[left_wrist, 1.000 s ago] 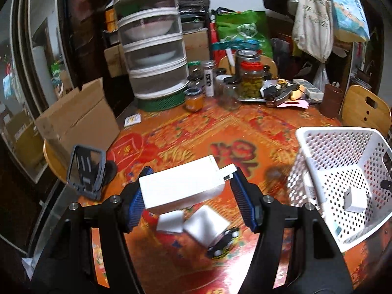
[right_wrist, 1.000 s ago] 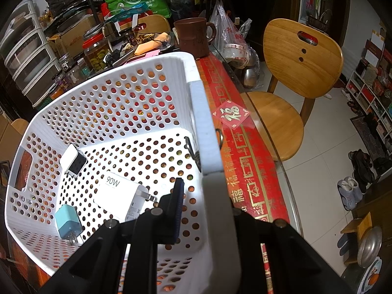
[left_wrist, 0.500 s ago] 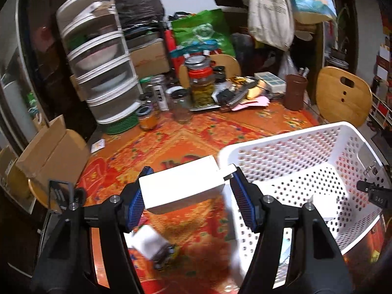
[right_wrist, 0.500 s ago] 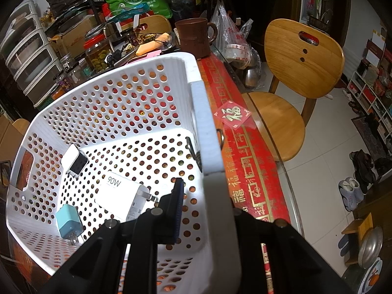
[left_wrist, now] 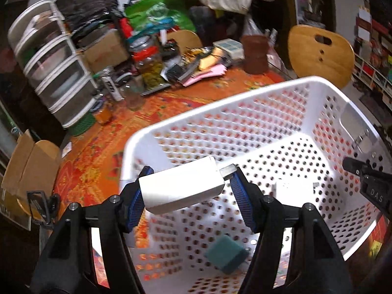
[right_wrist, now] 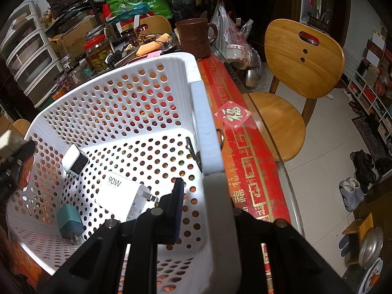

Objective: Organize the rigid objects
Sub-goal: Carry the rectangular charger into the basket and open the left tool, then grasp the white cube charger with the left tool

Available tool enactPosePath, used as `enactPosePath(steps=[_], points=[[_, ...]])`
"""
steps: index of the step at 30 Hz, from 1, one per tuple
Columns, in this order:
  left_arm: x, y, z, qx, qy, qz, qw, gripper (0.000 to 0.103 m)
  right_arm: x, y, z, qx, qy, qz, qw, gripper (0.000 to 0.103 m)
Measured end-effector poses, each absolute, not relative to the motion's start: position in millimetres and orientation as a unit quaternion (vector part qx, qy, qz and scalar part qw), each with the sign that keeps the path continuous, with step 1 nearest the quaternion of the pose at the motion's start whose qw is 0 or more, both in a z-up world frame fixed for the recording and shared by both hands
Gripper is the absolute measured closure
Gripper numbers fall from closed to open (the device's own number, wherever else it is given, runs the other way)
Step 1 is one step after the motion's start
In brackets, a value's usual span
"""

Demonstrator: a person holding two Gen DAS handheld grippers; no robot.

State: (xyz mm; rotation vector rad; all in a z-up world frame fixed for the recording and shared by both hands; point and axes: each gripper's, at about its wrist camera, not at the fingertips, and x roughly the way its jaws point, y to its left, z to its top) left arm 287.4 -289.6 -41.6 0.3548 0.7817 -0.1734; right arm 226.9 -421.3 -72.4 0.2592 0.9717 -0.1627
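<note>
Left tongs (left_wrist: 187,191) clamped on white charger (left_wrist: 181,188), blue pads on its two short ends, long axis lying across the jaws, metal prongs poking out on the right-hand side; held up in the air over white basket (left_wrist: 245,93), just inside the near-left corner; straight below and a little ahead, basket floor with teal plug (left_wrist: 226,253) and a second white adapter (right_wrist: 122,199) marked 90W; small white cube charger (right_wrist: 74,163) farther along the wall; right tongs (right_wrist: 203,205) pinched narrow on basket's right wall, steadying it on the red-patterned worktop (left_wrist: 98,142); judged next: release only, drop path clear if let go between teal plug and near wall; left hand alone carrying, right occupied.
</note>
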Motion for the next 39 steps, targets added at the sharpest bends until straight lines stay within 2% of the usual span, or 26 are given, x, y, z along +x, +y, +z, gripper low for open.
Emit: enactPosePath(steps=[5, 6, 9, 10, 14, 16, 20, 23, 29, 33, 39], points=[[295, -297, -51, 0.17, 0.392, -0.089, 0.9, 0.04, 227, -422, -73, 0.124, 0.465, -0.078, 0.873, 0.084], [295, -296, -49, 0.166, 0.392, -0.091, 0.9, 0.035, 226, -422, -73, 0.124, 0.465, -0.078, 0.873, 0.084], [293, -290, -44, 0.165, 0.381, -0.092, 0.905, 0.01, 228, -419, -71, 0.126, 0.464, -0.077, 0.873, 0.083], [290, -286, -40, 0.165, 0.373, -0.095, 0.908, 0.006, 229, -419, -71, 0.127, 0.464, -0.076, 0.874, 0.083], [276, -253, -16, 0.142, 0.353, -0.1, 0.919, 0.005, 230, -417, -70, 0.127, 0.463, -0.076, 0.874, 0.082], [269, -216, 0, 0.118, 0.342, -0.091, 0.928, 0.001, 229, -418, -70, 0.126, 0.464, -0.076, 0.874, 0.083], [266, -136, 11, 0.101, 0.343, -0.051, 0.932, 0.001, 230, -416, -70, 0.125, 0.465, -0.075, 0.873, 0.082], [279, -64, -12, 0.088, 0.367, 0.007, 0.926, 0.001, 232, -418, -70, 0.127, 0.465, -0.074, 0.873, 0.083], [308, 44, -104, 0.006, 0.463, 0.048, 0.885, 0.001, 233, -419, -71, 0.125, 0.464, -0.074, 0.874, 0.083], [304, 65, -137, -0.002, 0.479, 0.043, 0.877, 0.001, 232, -419, -72, 0.126, 0.464, -0.074, 0.874, 0.083], [308, 56, -156, 0.011, 0.483, 0.041, 0.875, 0.001, 230, -420, -74, 0.127, 0.464, -0.076, 0.873, 0.083]])
